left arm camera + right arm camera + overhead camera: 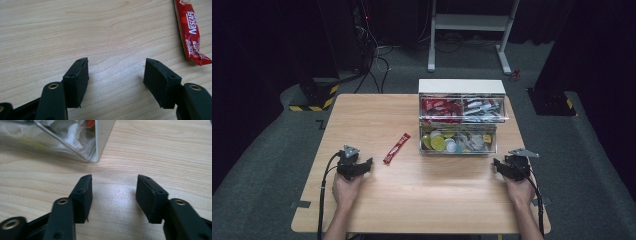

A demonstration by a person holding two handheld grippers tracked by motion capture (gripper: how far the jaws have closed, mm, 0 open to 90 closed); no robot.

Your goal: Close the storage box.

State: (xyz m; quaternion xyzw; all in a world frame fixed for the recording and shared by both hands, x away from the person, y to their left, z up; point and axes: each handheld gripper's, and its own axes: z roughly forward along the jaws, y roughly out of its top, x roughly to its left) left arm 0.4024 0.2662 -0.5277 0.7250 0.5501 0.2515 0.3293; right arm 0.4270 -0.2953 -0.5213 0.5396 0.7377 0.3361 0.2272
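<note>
The left gripper (368, 163) rested near the table's (362, 115) left edge, jaws apart with nothing between them. The red Nescafé sachet (396, 148) lay flat just beyond it, toward the table's middle. The right gripper (497, 165) sat near the right edge, jaws apart and empty, beside the clear drawer organiser's (462, 86) front corner.

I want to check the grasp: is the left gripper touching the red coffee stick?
Apart. In the left gripper view, bare wood lies between the left gripper and the red coffee stick; its jaws stand open and empty.
</note>
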